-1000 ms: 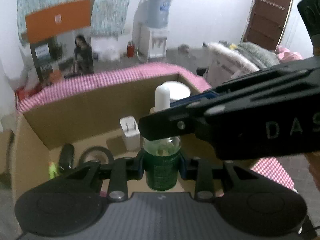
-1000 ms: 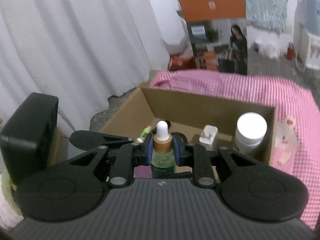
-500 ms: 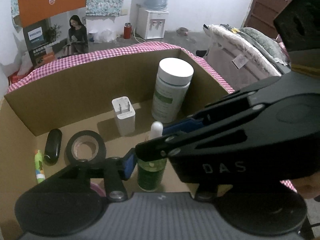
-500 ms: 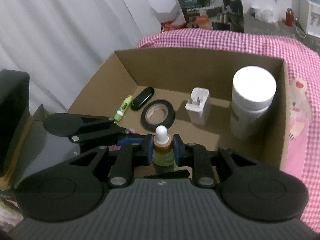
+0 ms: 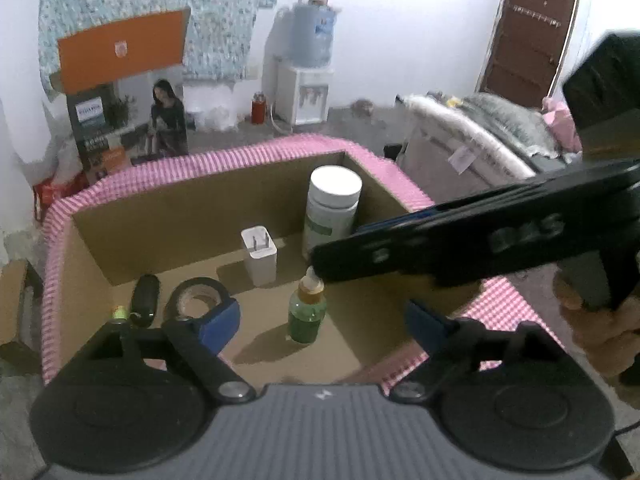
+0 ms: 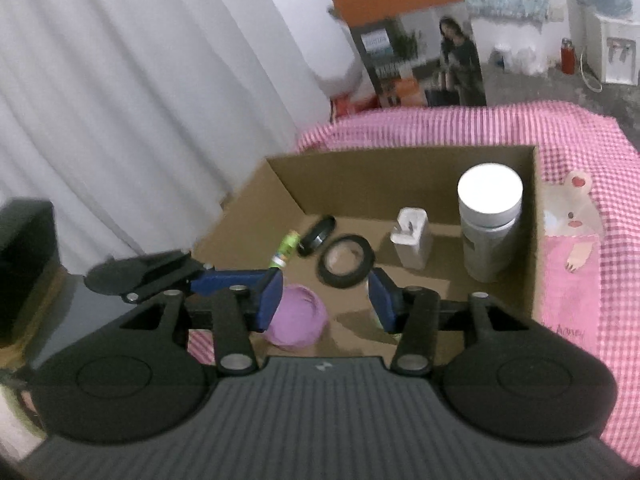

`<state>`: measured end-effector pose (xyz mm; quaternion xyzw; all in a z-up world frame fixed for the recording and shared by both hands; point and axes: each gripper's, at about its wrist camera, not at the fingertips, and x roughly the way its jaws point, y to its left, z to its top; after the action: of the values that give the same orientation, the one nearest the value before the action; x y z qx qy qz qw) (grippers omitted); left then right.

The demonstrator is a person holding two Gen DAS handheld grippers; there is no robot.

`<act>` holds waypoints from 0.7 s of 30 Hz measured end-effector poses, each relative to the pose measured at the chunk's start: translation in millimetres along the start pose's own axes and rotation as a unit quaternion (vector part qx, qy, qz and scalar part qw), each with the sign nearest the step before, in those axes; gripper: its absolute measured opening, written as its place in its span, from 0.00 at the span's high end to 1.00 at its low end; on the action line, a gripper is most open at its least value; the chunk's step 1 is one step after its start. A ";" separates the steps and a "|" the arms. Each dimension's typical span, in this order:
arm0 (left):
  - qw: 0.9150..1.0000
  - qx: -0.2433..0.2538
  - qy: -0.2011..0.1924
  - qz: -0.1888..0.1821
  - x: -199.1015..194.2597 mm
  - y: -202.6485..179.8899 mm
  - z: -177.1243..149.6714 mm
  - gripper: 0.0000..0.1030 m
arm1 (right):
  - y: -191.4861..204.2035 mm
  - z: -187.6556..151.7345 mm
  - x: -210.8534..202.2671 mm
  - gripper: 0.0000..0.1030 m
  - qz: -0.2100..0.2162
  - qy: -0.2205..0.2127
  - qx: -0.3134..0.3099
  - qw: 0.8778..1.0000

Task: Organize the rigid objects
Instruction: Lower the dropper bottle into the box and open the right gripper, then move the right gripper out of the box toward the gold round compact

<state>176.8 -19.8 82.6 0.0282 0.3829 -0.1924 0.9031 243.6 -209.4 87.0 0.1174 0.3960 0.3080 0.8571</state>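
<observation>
Both your left gripper [image 5: 320,322] and right gripper [image 6: 326,296] are just opening, fingers released; the dropper bottle [image 5: 306,312] is now standing free inside the cardboard box [image 5: 192,216], so that placement looks done.

Black hand-held gripper [image 5: 320,320], blue pads [image 5: 222,322], blurred white lettering.

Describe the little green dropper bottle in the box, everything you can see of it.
The dropper bottle is small, of clear green glass or plastic, with a gold-brown collar and a pale rubber bulb on top. It stands upright on the floor of the cardboard box, near the front, right of the tape roll and before the white charger. Nothing grips it: the left gripper, whose jaws have just been opening, stands wide around it. The right gripper's finger crosses just above its bulb.
</observation>
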 end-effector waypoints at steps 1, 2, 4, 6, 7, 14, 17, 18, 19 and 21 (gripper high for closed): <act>1.000 0.001 -0.007 0.001 -9.9 0.2 -2.3 0.09 | 2.7 -3.6 -10.2 0.52 0.005 -0.011 0.001 1.000; 1.000 0.001 -0.013 0.003 -20.2 0.0 -5.3 0.08 | 6.2 -8.8 -21.8 0.50 0.011 -0.023 0.002 1.000; 1.000 0.001 -0.024 0.006 -38.6 -1.3 -12.1 0.07 | 13.7 -20.7 -44.4 0.49 0.027 -0.048 0.009 0.998; 0.999 0.003 -0.034 0.006 -56.4 -1.6 -21.4 0.03 | 17.4 -32.4 -62.8 0.48 0.041 -0.063 0.017 0.997; 0.999 0.003 -0.037 0.009 -64.2 -1.3 -26.7 0.03 | 18.9 -38.4 -70.0 0.47 0.047 -0.068 0.021 0.996; 0.999 -0.009 -0.024 0.021 -88.4 4.3 -71.3 0.02 | 27.1 -89.0 -91.1 0.43 0.072 -0.070 0.051 0.994; 0.999 -0.006 -0.013 0.038 -84.5 6.9 -89.7 0.02 | 29.9 -106.4 -74.8 0.42 0.070 -0.054 0.064 0.994; 0.999 -0.005 -0.009 0.043 -82.2 7.8 -94.9 0.02 | 29.1 -111.4 -67.7 0.42 0.071 -0.045 0.070 0.994; 0.999 -0.004 -0.004 0.047 -79.8 9.3 -99.8 0.02 | 28.2 -114.4 -61.7 0.42 0.072 -0.039 0.077 0.994; 0.999 -0.005 0.005 0.050 -73.7 11.0 -108.5 0.02 | 25.3 -121.9 -47.4 0.42 0.072 -0.022 0.093 0.993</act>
<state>60.3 35.9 56.8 0.0435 0.3866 -0.1449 0.9097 117.5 -224.1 46.7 0.2310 0.3944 0.3280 0.8267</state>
